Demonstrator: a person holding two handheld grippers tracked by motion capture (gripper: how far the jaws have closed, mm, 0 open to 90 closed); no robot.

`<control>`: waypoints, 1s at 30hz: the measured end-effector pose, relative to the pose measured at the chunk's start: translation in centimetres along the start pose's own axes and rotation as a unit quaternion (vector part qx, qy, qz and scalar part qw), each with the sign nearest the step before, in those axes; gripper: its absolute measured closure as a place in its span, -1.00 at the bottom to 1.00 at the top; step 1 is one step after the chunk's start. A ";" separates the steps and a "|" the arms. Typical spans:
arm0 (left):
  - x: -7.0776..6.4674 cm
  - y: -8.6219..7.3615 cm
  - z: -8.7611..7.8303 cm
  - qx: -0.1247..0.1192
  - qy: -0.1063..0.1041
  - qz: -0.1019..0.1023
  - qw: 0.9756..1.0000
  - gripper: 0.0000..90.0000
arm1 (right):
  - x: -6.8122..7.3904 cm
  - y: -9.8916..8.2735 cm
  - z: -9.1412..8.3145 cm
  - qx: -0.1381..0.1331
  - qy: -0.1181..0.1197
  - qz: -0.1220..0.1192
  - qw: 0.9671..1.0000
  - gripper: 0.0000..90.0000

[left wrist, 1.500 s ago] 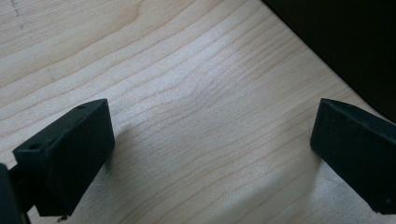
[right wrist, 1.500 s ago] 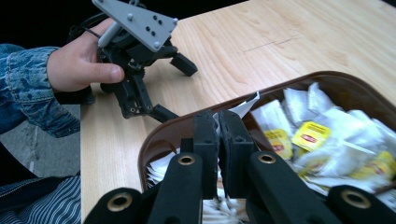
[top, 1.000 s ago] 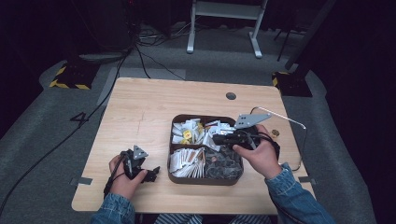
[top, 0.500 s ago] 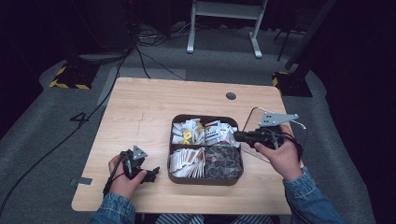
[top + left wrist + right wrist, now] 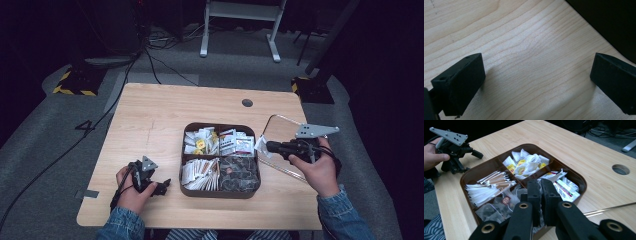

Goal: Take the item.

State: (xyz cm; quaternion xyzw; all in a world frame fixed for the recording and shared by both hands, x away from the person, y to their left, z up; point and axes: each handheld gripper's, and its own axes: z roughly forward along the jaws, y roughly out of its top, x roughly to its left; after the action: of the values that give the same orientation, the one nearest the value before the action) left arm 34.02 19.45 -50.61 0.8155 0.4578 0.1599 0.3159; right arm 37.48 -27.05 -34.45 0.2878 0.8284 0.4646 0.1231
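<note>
High view: a light wooden table (image 5: 165, 120) is seen, with a dark brown four-compartment plastic tray (image 5: 220, 187) near its front middle. The tray's compartments are filled with white sachets, paper-wrapped sticks and dark clear-wrapped packets. The right gripper (image 5: 270, 146) is held level just beside the tray's right rim, above a clear plastic lid (image 5: 280, 127) lying flat on the table. A small white paper sachet (image 5: 261, 145) is pinched at its jaw tips, clear of the tray. Right gripper view: the two black jaws are seen pressed close together, the sachet edge showing past their tips (image 5: 554, 175). The left gripper (image 5: 162, 186) is rested on the table left of the tray, apart from it. Left gripper view: the jaws are set wide apart over bare wood, with nothing between them.
</note>
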 end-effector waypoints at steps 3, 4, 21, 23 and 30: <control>0.0 0.0 0.0 0.000 0.000 0.000 1.000 -1.00 | -0.5 -1.1 -0.7 -0.024 0.001 0.014 1.000 0.93; 0.0 0.0 0.0 0.000 -0.001 0.000 1.000 -1.00 | -0.6 -1.5 -1.0 -0.029 -0.002 0.019 0.999 0.93; 0.1 0.1 0.0 0.000 -0.001 0.003 1.000 -1.00 | -2.2 -5.6 -0.6 0.006 -0.025 0.054 0.998 0.93; 0.1 0.1 0.0 0.000 -0.001 0.003 1.000 -1.00 | -2.3 -6.0 -0.4 0.014 -0.027 0.055 0.998 0.93; 0.1 0.1 0.0 0.000 -0.001 0.003 1.000 -1.00 | -2.6 -7.5 0.3 0.041 -0.034 0.063 0.997 0.93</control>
State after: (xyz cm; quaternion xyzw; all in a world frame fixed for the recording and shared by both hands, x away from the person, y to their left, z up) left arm 34.11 19.47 -50.61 0.8173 0.4548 0.1598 0.3157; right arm 36.95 -31.41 -41.08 0.3594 0.8224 0.4271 0.1098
